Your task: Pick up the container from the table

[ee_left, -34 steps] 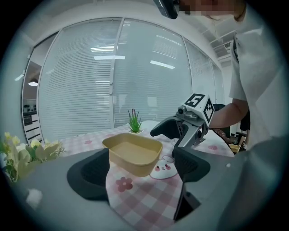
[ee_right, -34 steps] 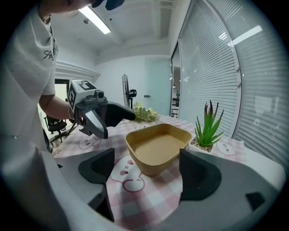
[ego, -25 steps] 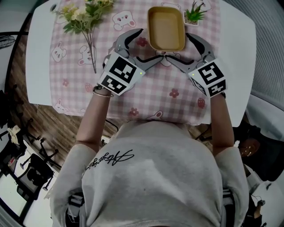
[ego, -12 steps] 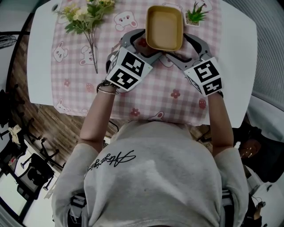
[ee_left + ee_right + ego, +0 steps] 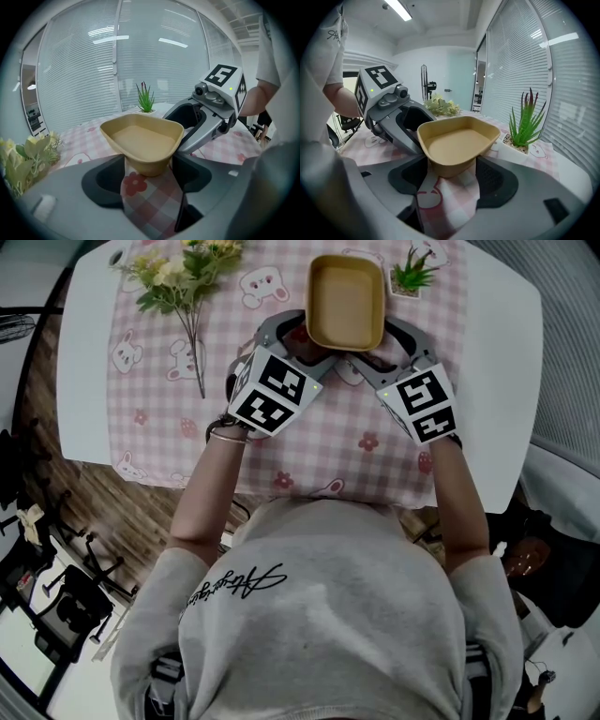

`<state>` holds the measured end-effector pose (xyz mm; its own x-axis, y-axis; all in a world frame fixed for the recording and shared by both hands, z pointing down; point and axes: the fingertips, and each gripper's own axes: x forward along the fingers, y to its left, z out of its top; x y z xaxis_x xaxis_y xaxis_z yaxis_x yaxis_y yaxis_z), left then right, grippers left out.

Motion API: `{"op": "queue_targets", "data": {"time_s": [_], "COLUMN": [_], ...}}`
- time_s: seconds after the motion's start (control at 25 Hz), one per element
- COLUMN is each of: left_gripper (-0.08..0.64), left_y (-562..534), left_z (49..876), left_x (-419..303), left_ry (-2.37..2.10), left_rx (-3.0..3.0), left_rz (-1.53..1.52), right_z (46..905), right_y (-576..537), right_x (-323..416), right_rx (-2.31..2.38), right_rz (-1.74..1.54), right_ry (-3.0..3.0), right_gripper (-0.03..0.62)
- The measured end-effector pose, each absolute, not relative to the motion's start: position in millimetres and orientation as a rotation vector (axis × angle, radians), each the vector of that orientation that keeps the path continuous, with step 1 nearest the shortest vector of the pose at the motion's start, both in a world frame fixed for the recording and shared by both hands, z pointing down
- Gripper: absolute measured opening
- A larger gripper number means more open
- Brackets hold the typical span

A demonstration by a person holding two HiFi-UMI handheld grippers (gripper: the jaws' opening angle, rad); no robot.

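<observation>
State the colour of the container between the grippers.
Plain mustard-yellow container; clearest in the right gripper view.

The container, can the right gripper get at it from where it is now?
Probably yes: the container's near corner sits between the right gripper's jaws, which have just been closing and look to be touching it; nothing stands in the way.

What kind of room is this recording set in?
Probably an office or lab staged as a home table: wall-wide window blinds and ceiling strip lights surround a white table with a pink checked cloth and flowers.
</observation>
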<state>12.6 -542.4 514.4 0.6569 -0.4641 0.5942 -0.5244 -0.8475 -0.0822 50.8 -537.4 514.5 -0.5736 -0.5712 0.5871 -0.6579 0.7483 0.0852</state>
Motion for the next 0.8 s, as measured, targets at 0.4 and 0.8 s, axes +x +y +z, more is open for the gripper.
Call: {"op": "queue_targets", "data": {"time_s": [0.4,0.8], "left_gripper": [0.305,0.298], "left_y": [-543,-531], "left_z": [518,504], "left_x": [13,12], "left_ry": [-0.849,-0.844], "left_rx": [2.764,2.783], "left_rz": [1.005,0.970], "right_z": [517,504], "right_y": [-538,-527], "right_x": [51,50], "right_rx": [0.936,0.977], "right_rz": [0.180,0.217], "right_ry": [-2.312,-2.351], "right_gripper": [0.307,0.299]}}
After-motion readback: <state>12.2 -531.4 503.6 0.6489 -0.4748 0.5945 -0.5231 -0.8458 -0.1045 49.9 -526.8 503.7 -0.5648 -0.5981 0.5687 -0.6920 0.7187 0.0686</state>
